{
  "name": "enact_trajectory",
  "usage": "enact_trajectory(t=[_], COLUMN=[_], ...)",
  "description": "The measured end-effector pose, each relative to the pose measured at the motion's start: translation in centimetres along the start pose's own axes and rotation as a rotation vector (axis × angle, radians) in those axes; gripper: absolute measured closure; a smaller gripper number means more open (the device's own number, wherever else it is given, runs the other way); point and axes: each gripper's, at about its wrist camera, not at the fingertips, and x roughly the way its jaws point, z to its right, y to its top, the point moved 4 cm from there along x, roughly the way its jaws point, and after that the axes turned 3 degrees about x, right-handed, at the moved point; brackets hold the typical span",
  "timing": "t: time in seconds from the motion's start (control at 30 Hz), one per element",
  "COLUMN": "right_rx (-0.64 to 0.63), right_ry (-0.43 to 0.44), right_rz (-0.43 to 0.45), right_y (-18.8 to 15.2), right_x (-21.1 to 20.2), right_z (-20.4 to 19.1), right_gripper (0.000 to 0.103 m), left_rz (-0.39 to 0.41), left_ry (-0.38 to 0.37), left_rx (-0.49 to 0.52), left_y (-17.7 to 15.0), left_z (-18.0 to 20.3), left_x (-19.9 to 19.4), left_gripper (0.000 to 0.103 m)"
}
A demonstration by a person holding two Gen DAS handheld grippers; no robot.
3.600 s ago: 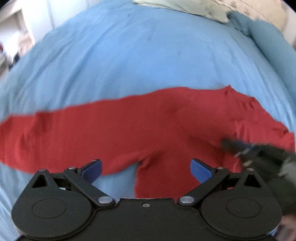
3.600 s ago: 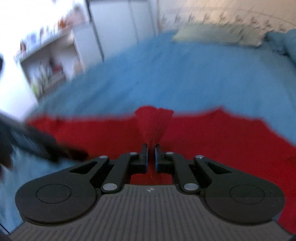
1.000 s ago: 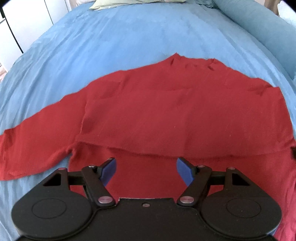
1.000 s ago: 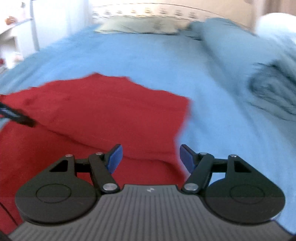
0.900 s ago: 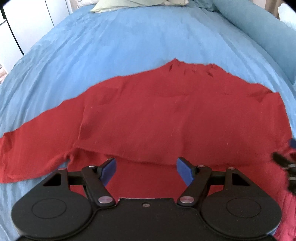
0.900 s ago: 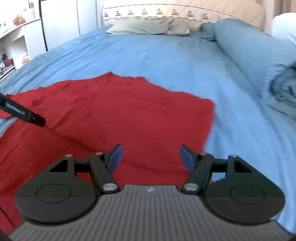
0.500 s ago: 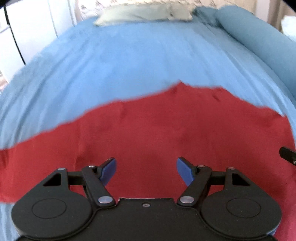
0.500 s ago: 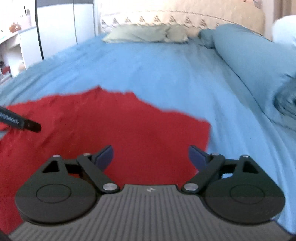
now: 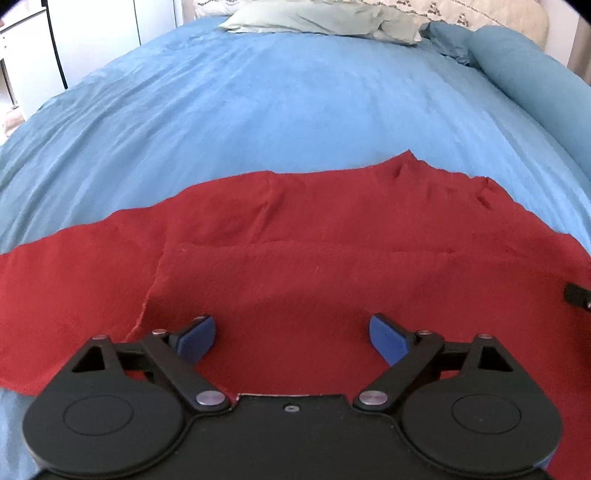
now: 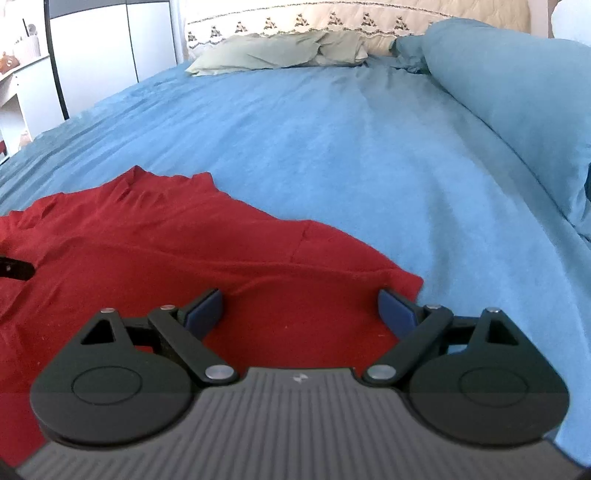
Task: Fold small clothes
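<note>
A red long-sleeved top (image 9: 314, 236) lies flat on the blue bedspread (image 9: 280, 99), its lower part folded up over the body. One sleeve stretches out to the left in the left wrist view. My left gripper (image 9: 291, 338) hovers low over the folded part, its jaws opening with only cloth below them, none pinched. The right gripper (image 10: 300, 308) stands wide open over the top's (image 10: 155, 243) right side near its right corner, holding nothing. Each view catches a dark tip of the other gripper at its edge.
A pale green pillow (image 10: 277, 51) lies at the head of the bed by a patterned headboard (image 10: 332, 18). A rolled blue duvet (image 10: 517, 96) runs along the right side. White cupboards (image 10: 103, 51) stand beyond the bed's left edge.
Both grippers have sunk closer to the red top and their jaws have spread wider. The right one has moved right, toward the top's right corner.
</note>
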Motion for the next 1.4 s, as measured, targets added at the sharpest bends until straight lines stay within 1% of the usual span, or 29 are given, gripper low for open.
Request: enact_trajectory(t=[0.07,0.1,0.17,0.3,0.47,0.57,0.67,0.7,0.8,0.87,0.93,1.03,1.13,1.2,1.3,1.33,1.4], right_rx=[0.001,-0.017,-0.056,-0.089,-0.055,-0.031,-0.006,-0.007,-0.019,-0.020,-0.010,0.012,0.018,0.005,-0.052,-0.062,-0.066], right_ry=[-0.038,-0.050,-0.032,-0.014,-0.016,0.000,0.043,0.055,0.103,0.134,0.171,0.190,0.207,0.193,0.143,0.129,0.128], right_rz=[-0.006,0.006,0.046,0.078,0.110,0.103,0.089,0.086,0.086,0.057,0.024,-0.020,-0.061,-0.061,-0.068,-0.081,-0.105], right_y=[1.0,1.5,2.6,5.3,9.1,11.1,12.5,12.8,13.4,13.4,12.9,11.9,10.6,9.7,7.6,6.9,5.9], right_x=[-0.9,-1.9,-4.2,-9.4,-16.4,-19.8,-22.2,-22.8,-23.8,-23.7,-23.2,-21.9,-20.2,-18.7,-15.9,-14.9,-13.2], right_z=[-0.8,-1.3,-2.8,-6.3,-11.0,-14.3,-18.0,-19.4,-23.4,-26.2,-28.9,-32.6,-35.8,-37.6,-40.4,-41.2,-42.4], right_gripper=[0.000,0.000,0.000,0.000,0.000,0.000,0.000,0.000,0.000,0.000,0.000,0.000,0.000,0.000,0.000,0.000,0.000], left_rz=[-0.008,-0.007,-0.004,0.031,0.085,0.121,0.155,0.170,0.203,0.208,0.204,0.203,0.197,0.202,0.216,0.219,0.216], left_ry=[0.007,0.005,0.016,0.027,0.025,0.021,0.004,-0.011,-0.044,-0.037,-0.012,0.045,0.053,0.057,0.058,0.053,0.049], left_rx=[0.004,0.008,0.021,0.023,-0.018,-0.058,-0.127,-0.153,-0.241,-0.301,-0.353,-0.441,-0.554,-0.635,-0.725,-0.749,-0.775], left_y=[0.1,0.1,0.1,0.8,2.2,2.9,3.0,2.8,1.5,0.2,-1.0,-3.2,-5.1,-6.4,-7.5,-7.9,-8.4], left_z=[-0.2,-0.4,-0.8,-2.3,-4.7,-7.0,-10.2,-11.6,-16.6,-20.0,-23.3,-28.4,-32.9,-35.9,-39.0,-39.9,-41.3], left_x=[-0.8,-1.6,-3.2,-8.9,-17.0,-21.5,-25.2,-26.2,-28.3,-28.4,-27.7,-25.6,-22.5,-20.4,-18.0,-17.1,-15.3], left_gripper=[0.010,0.010,0.011,0.011,0.011,0.010,0.004,0.000,0.000,0.000,0.000,0.000,0.001,0.002,0.002,0.006,0.009])
